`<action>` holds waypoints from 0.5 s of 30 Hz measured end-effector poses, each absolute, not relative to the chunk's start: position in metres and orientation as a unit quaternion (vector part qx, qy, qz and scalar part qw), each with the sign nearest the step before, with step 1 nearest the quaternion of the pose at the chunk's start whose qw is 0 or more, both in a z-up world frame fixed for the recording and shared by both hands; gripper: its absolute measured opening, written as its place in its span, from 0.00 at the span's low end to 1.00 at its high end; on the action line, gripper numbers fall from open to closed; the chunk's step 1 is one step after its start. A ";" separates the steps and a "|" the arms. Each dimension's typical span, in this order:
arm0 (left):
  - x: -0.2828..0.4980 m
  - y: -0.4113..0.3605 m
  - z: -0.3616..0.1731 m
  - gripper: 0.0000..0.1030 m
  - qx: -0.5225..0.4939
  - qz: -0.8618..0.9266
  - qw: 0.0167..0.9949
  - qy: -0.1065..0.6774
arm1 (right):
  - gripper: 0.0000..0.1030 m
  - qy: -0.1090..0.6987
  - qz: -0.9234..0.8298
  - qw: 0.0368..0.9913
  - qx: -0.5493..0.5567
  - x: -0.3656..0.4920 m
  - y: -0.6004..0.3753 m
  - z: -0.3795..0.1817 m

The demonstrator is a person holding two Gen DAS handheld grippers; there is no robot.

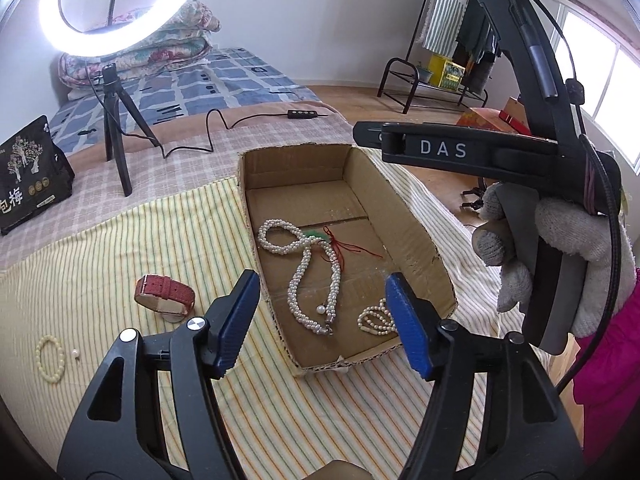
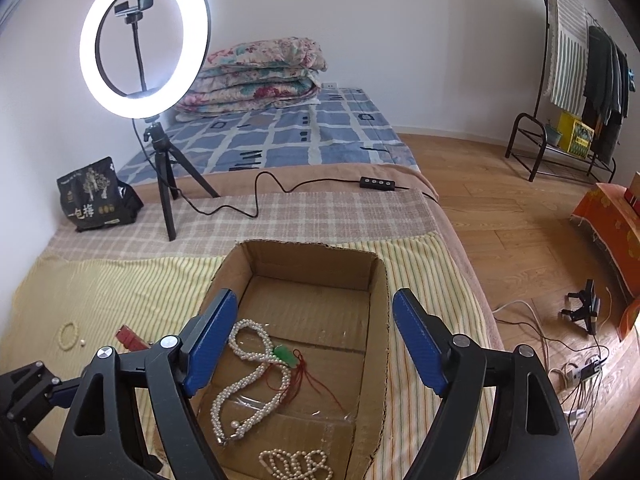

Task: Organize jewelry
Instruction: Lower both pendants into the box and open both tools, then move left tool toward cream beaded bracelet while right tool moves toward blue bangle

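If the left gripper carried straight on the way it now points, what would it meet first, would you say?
Most likely the pearl necklace on the floor of the cardboard box; the open left gripper frames it between its fingers, though depth is hard to judge.

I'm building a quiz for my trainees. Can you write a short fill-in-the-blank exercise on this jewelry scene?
1. The long pearl necklace lies inside the ____ box.
2. The red watch lies on the ____ cloth, outside the box.
3. Both the left claw and the right claw are ____.
4. The cream bead bracelet lies ____ the box.

Missing words: cardboard; striped; open; outside
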State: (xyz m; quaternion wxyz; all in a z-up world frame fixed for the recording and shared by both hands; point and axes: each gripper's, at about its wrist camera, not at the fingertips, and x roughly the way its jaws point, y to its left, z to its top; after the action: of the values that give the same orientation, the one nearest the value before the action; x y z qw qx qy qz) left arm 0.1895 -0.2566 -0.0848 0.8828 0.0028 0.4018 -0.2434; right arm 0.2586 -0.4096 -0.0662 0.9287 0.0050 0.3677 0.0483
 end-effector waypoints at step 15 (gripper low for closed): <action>0.167 -0.202 -0.075 0.66 0.015 -0.219 0.892 0.395 | 0.79 0.348 0.040 0.937 -0.010 0.229 -0.383 -0.045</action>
State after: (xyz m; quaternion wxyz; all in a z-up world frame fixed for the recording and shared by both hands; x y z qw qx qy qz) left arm 0.1675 -0.2017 -0.0750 0.8920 0.0155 0.3951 -0.2189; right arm 0.2288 -0.3833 -0.0446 0.9365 -0.0104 0.3482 0.0401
